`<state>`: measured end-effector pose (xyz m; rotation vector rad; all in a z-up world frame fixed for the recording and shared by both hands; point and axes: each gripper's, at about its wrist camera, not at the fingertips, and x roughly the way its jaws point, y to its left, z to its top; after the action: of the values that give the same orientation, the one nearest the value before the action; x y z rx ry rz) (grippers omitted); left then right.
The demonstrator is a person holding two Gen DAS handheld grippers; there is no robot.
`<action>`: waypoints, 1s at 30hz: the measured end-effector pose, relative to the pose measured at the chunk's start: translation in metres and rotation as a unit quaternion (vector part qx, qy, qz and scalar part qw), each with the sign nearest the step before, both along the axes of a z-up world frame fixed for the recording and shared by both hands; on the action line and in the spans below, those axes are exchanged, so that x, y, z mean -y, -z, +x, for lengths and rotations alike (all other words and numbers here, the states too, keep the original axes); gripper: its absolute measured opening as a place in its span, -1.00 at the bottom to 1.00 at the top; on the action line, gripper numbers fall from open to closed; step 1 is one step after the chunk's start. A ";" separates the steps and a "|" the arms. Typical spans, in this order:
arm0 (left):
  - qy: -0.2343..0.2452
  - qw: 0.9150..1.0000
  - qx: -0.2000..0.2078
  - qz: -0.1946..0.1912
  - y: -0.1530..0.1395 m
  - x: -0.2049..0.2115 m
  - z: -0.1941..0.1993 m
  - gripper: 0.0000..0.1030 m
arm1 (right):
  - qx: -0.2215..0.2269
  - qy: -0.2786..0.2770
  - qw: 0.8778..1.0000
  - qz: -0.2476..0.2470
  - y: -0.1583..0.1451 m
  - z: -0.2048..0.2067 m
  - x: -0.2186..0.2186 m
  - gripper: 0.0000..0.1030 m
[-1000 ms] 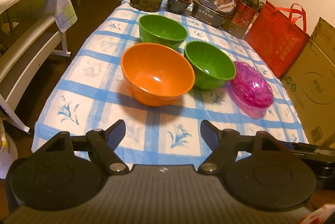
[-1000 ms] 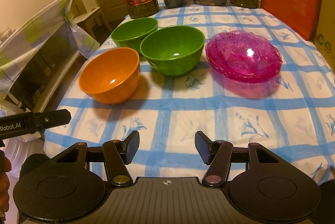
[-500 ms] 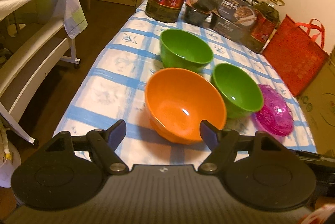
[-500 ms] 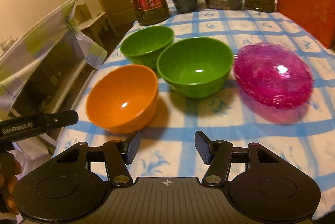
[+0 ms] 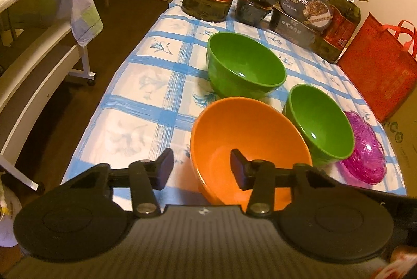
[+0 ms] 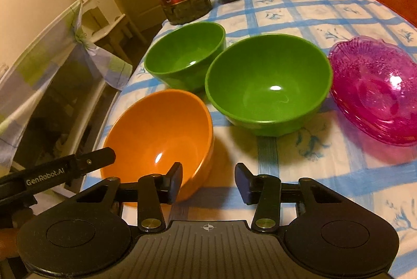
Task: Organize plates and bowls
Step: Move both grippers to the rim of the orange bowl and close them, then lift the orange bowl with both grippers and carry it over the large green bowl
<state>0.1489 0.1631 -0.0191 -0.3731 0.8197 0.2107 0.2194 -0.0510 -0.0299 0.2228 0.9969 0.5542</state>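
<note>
Orange bowl [image 5: 250, 146] is the one that matters right now: it sits at the near-left edge of the table [image 5: 146, 86], right under the left gripper [image 5: 202, 168], whose jaws are spread apart and empty with the near-left rim running between them, one finger inside the bowl and one outside. Right gripper [image 6: 208, 183] is open and empty too, hanging just to the bowl's right over bare cloth, so I'd say the left one is clearly nearer and set up for the grab. Two green bowls [image 6: 268, 82] sit just behind it, and the pink plates [image 6: 375, 91] are off to the right.
</note>
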 end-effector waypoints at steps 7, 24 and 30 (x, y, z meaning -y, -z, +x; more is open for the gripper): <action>0.013 1.000 -0.002 0.000 0.008 -0.005 0.013 -0.58 | -0.008 -0.006 1.000 -0.007 0.011 0.007 -0.014 -0.49; 0.014 1.000 -0.001 0.015 0.000 -0.001 -0.006 -0.78 | -0.003 -0.010 1.000 -0.010 0.004 -0.006 -0.015 -0.65; 0.009 1.000 0.004 0.021 -0.017 0.003 -0.024 -0.78 | 0.007 -0.017 1.000 -0.003 -0.012 -0.018 -0.011 -0.66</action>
<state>0.1247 0.1598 -0.0024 -0.3275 0.8087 0.2098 0.2009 -0.0399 -0.0182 0.1972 0.9909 0.5818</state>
